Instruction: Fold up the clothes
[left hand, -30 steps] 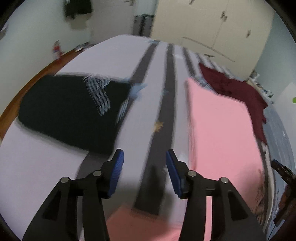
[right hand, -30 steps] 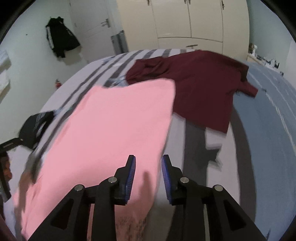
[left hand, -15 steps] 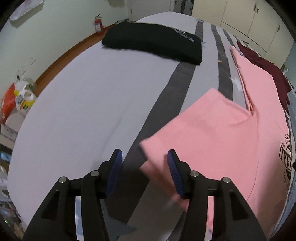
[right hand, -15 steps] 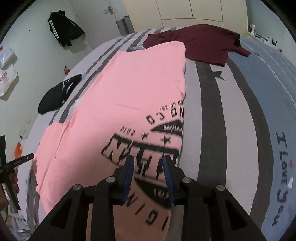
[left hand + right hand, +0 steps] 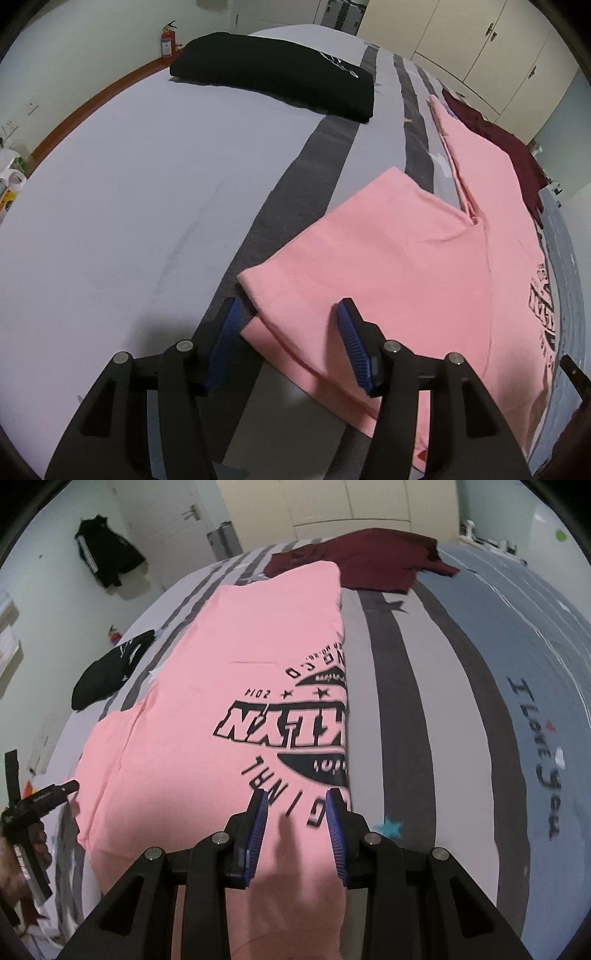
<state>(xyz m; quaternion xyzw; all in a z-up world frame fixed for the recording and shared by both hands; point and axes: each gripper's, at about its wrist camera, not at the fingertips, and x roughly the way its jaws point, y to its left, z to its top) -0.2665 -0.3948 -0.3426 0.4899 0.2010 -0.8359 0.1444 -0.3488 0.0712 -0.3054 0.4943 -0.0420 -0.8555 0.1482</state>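
1. Black garment [image 5: 280, 81] sits folded at the far side of the bed [image 5: 122, 192], so that one looks done.
2. Pink T-shirt [image 5: 229, 709] lies flat mid-bed, right side apparently folded in, left sleeve [image 5: 369, 258] still out.
3. My left claw [image 5: 286, 314] is spread at the sleeve hem; right claw [image 5: 295, 805] is spread over the print, gripping nothing.
4. Maroon shirt [image 5: 362, 565] waits unfolded beyond.

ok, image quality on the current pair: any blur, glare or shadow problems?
Left wrist: sharp, strong fisheye bending of the bed; the left gripper throws a soft shadow on the sheet and the pink T-shirt sleeve. Right wrist: sharp, shirt print readable, right gripper shadow falls on the pink fabric; dark vignette in the corners. Dim, even room light, no glare in either.
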